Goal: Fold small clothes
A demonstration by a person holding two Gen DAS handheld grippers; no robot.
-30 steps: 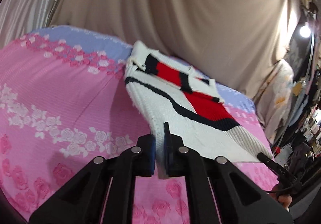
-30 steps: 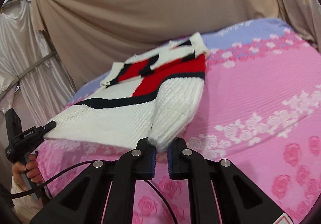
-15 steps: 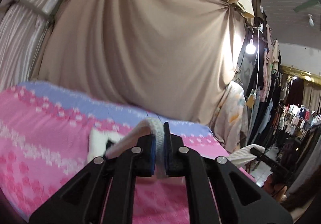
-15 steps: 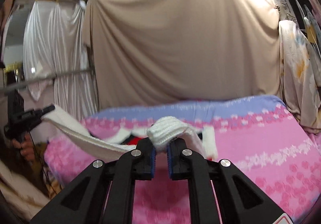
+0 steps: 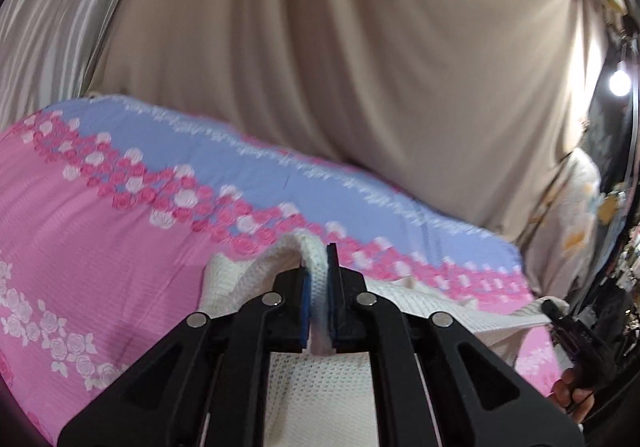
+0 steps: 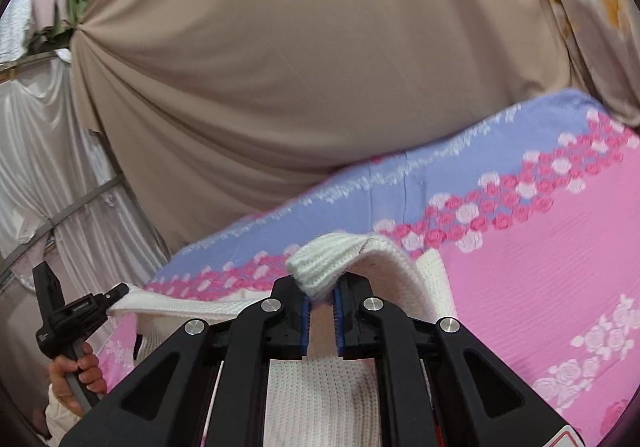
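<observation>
A white knit sweater [image 5: 320,387] hangs between my two grippers above the pink floral bed [image 5: 100,239]. Only its plain white side shows; the red and black pattern is hidden. My left gripper [image 5: 318,287] is shut on one corner of the hem. It also shows at the far left of the right wrist view [image 6: 116,293], holding the same hem edge. My right gripper [image 6: 320,299] is shut on the other ribbed corner of the sweater [image 6: 332,259]. It shows in the left wrist view [image 5: 554,307] at the far right, with the knit stretched between.
The bed has a pink cover with white and pink roses and a lavender band [image 6: 460,175] along the far side. A beige curtain [image 5: 340,47] hangs behind it. A lamp [image 5: 619,83] and hanging clothes [image 5: 576,215] stand at the right.
Both grippers lifted the sweater's lower edge off the bed and carried it forward and down toward the far end. The patterned front is now covered by the plain white side.
</observation>
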